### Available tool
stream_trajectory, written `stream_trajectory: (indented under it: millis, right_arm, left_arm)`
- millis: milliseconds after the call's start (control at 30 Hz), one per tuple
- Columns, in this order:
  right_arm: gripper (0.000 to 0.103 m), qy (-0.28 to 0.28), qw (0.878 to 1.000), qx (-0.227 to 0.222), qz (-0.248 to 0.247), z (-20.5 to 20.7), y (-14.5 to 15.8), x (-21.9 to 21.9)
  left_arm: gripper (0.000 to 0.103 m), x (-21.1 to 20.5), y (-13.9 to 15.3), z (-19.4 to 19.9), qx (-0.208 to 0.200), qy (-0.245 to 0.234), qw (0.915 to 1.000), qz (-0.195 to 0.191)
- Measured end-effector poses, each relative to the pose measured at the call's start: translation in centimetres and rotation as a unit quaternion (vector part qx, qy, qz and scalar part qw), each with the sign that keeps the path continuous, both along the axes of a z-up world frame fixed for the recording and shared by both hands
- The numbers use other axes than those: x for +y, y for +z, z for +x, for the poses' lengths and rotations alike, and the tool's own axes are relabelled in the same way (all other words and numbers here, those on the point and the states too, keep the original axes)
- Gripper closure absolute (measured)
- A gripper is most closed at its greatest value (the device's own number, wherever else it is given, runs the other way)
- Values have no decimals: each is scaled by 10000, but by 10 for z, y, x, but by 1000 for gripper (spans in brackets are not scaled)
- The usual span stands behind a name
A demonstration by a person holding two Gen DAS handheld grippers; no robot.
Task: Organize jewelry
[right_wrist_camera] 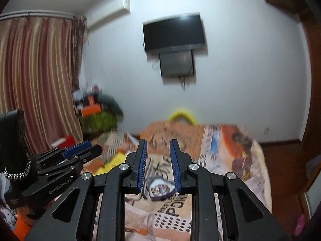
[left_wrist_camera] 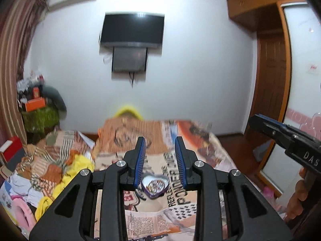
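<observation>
At the far left hang striped brown-and-cream curtains (right_wrist_camera: 36, 76), and next to them a cluttered green-covered stand (left_wrist_camera: 41, 118) carries an orange box (left_wrist_camera: 34, 104). Below it, a heap of yellow and patterned clothes (left_wrist_camera: 60, 172) lies on the left side of the bed. The left gripper (left_wrist_camera: 159, 142), black with blue ribbed pads, stands with its jaws apart and nothing between them; it hangs above the bed's orange-and-beige printed bedspread (left_wrist_camera: 172, 217). Framed between its fingers, lower down, sits the purple heart-shaped jewelry tin (left_wrist_camera: 154, 185), open, resting on the bedspread with small glinting pieces inside that are too blurred to name. Above, on the white wall, a black flat television (left_wrist_camera: 132, 30) is mounted. In the right wrist view, the right gripper (right_wrist_camera: 158, 143) is likewise spread and empty, raised over the same tin (right_wrist_camera: 160, 189), which lies just beside its right finger. At the far right stands a brown wooden wardrobe (left_wrist_camera: 272, 70) with a pale sliding door.
</observation>
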State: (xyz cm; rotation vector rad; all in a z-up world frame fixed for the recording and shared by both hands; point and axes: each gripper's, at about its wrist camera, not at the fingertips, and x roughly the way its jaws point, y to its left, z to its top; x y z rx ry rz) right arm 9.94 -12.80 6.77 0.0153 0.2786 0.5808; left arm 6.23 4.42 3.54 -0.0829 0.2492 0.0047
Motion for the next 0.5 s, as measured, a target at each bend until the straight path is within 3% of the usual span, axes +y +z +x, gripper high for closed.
stream_trajectory:
  millis: [133,200,267,300,367,400,433,500]
  right_arm:
    - [82,-155,9983,-551,89,-39,11,-6]
    - [82,-184,9975,-678,88,-51,12,-6]
    - [82,-272,9966,-781,50,-61,12,-4]
    - [76,-322,9963,-798,47,-64,12,-3]
    - [52,-389,9963,-761,106,-66,10,-3]
    - [32,-445,9961,-745,165,-68,8,-3]
    - [20,-511,9956,-752,215,-69,7,-4]
    - [15,-704,9939,-807,256,-73,6,-5]
  left_arm:
    - [68,-18,20,-46,-605,43,9979,222]
    - [56,-26,25,-66,-881,158,9954,337]
    - [36,-33,26,-83,-1099,279,9927,416]
    - [31,-36,27,-90,-1175,330,9916,436]
    - [17,-39,25,-99,-1251,406,9903,442]
    - [15,-40,24,-101,-1259,443,9900,456]
    - [13,-41,21,-103,-1269,515,9894,486]
    - [11,-43,16,-105,-1232,613,9890,546]
